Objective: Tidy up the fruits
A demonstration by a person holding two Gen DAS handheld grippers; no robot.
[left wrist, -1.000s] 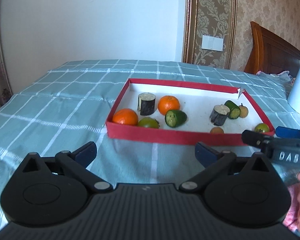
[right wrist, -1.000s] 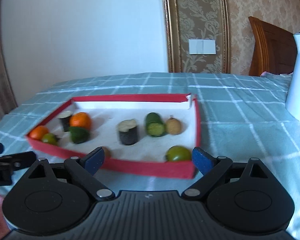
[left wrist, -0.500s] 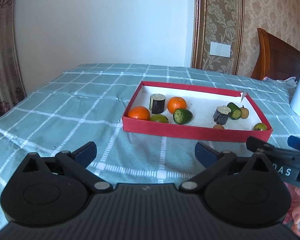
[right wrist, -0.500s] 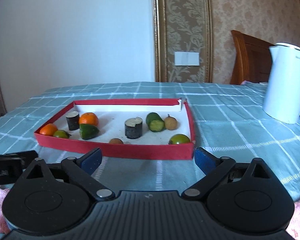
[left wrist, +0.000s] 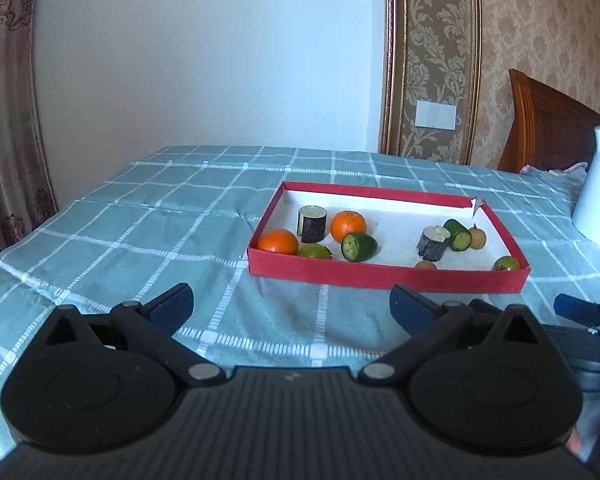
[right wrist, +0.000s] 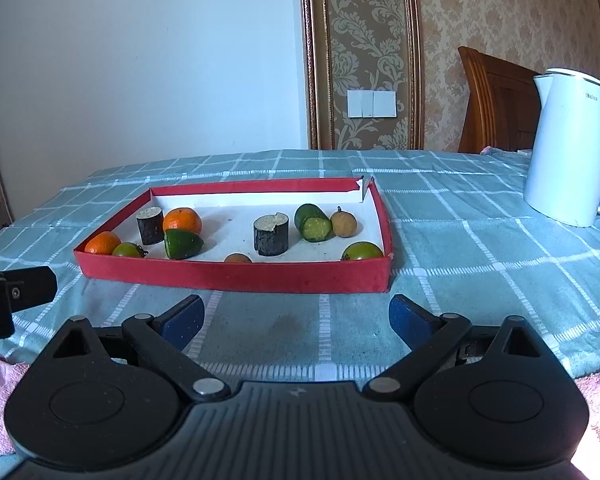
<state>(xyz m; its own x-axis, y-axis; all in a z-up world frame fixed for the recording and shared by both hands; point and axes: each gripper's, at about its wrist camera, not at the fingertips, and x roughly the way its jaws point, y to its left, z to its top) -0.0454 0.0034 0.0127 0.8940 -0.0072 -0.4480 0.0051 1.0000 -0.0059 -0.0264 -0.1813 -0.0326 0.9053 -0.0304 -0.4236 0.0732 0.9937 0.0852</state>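
A shallow red tray with a white floor lies on the checked cloth. It holds two oranges, two dark cut cylinders, green cucumber pieces, small green fruits and small brown fruits. My left gripper stands open over bare cloth, short of the tray's near wall. My right gripper is open too, empty, in front of the same wall. Each gripper shows at the edge of the other's view.
A white electric kettle stands on the cloth to the right of the tray. A wooden headboard and patterned wall lie behind. Pink cloth shows at the lower corners of the right wrist view. Teal cloth stretches left of the tray.
Both grippers have pulled back from the tray, which now looks smaller and farther off. The kettle has come fully into the right wrist view. Both sets of jaws remain wide.
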